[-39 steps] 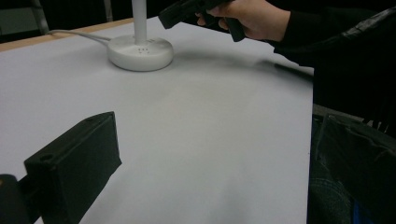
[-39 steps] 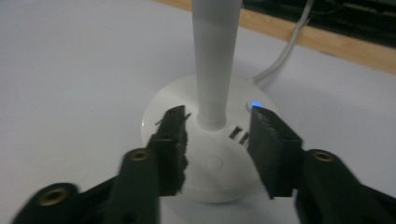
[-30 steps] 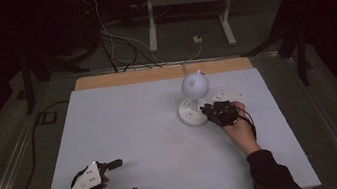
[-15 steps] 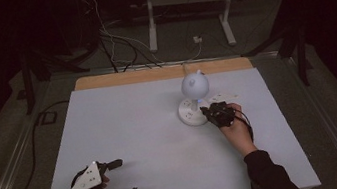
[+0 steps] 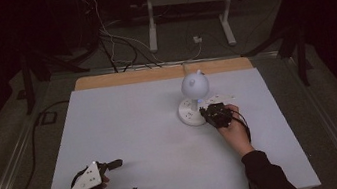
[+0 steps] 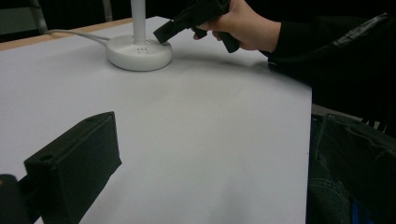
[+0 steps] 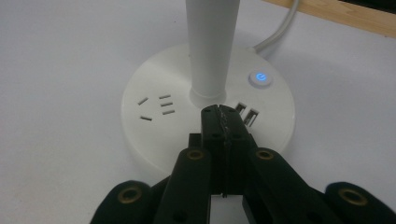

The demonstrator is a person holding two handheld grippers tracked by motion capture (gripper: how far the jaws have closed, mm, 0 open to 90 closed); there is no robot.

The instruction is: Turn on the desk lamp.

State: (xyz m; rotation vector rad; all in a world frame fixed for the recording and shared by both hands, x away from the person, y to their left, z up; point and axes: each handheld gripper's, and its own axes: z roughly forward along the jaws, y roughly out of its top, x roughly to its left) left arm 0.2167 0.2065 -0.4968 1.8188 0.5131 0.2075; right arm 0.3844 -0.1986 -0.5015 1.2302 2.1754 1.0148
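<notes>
A white lamp (image 5: pixel 192 98) stands upright on the worktop (image 5: pixel 138 144), toward its far edge and right of the middle. Its round base (image 7: pixel 154 135) carries socket slots, two USB ports (image 7: pixel 247 114) and a button (image 7: pixel 260 78) glowing blue. A straight white stem (image 7: pixel 210 46) rises from the base's middle to a round head (image 5: pixel 194 84). A white cord (image 7: pixel 280 28) runs from the base toward the worktop's far edge.
</notes>
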